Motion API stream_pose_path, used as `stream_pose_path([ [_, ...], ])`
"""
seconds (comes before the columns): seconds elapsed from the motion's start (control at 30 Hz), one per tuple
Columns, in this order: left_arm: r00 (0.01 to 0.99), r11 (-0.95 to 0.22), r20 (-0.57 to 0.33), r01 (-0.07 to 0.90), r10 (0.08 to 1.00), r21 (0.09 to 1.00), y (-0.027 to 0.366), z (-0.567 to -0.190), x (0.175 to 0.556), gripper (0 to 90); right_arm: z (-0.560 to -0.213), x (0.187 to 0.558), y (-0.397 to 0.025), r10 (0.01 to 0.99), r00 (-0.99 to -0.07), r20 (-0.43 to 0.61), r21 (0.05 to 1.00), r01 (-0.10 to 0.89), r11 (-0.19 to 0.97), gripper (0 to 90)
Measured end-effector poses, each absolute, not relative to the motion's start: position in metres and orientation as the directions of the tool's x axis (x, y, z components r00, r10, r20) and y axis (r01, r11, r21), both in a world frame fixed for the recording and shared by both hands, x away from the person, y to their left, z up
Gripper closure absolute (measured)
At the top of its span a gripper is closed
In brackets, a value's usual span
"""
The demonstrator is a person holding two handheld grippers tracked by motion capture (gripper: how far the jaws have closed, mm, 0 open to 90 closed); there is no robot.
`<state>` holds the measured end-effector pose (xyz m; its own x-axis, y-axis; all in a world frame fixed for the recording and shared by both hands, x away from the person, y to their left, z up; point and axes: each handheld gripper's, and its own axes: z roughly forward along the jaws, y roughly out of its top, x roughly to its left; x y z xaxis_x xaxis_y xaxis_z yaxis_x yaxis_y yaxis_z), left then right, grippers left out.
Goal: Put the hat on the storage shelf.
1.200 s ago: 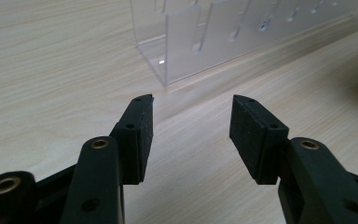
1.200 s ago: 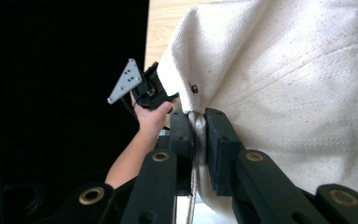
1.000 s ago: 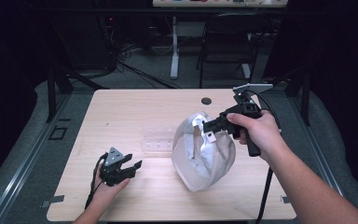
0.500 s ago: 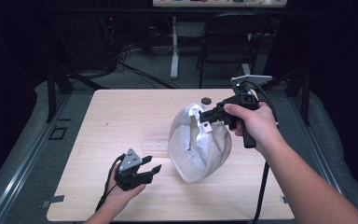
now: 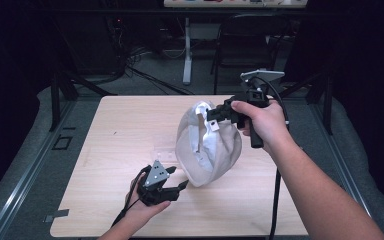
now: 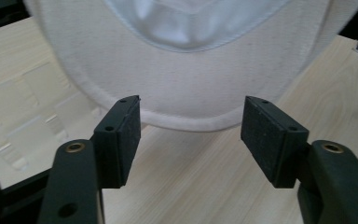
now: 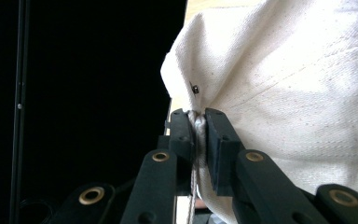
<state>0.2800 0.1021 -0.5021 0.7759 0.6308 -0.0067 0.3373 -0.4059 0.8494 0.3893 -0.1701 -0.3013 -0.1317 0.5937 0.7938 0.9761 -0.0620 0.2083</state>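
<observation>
The right gripper is clenched on the top edge of a white cap, holding it upright mid-surface. The left gripper, jaws spread, nears what seems the brim. Next: slide onto that lower edge and close.

black tongs, brass screws, trailing cables

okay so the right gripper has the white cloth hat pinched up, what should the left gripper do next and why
Probably ease the left gripper forward and close on the white cloth hat's lower rim. Its jaws stand open on either side of that rim, not yet touching, while the right gripper is clamped on the upper fabric, holding the hat up.
</observation>
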Motion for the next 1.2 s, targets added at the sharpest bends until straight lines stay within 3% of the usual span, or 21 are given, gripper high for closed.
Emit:
stream_pose_path([
  [0.4, 0.812, -0.437, 0.003, 0.311, 0.584, 0.844, 0.075, -0.499, 0.273, 33.1, -0.298, 0.396, -0.163, 0.589, -0.134, 0.797, 0.226, 0.97, -0.085, 82.2],
  [0.6, 0.797, -0.459, 0.025, 0.321, 0.604, 0.828, 0.058, -0.502, 0.276, 33.2, -0.298, 0.395, -0.164, 0.595, -0.136, 0.792, 0.228, 0.97, -0.081, 82.2],
  [0.83, 0.733, -0.48, 0.115, 0.311, 0.67, 0.82, 0.051, -0.502, 0.277, 48.8, -0.296, 0.393, -0.168, 0.595, -0.138, 0.792, 0.235, 0.968, -0.088, 82.2],
  [1.03, 0.728, -0.471, 0.104, 0.321, 0.678, 0.822, 0.06, -0.501, 0.28, 68.1, -0.293, 0.392, -0.172, 0.597, -0.138, 0.79, 0.241, 0.966, -0.097, 82.2],
  [1.2, 0.723, -0.497, 0.139, 0.31, 0.677, 0.811, 0.067, -0.498, 0.283, 75.7, -0.291, 0.392, -0.173, 0.603, -0.136, 0.786, 0.242, 0.965, -0.098, 82.2],
])
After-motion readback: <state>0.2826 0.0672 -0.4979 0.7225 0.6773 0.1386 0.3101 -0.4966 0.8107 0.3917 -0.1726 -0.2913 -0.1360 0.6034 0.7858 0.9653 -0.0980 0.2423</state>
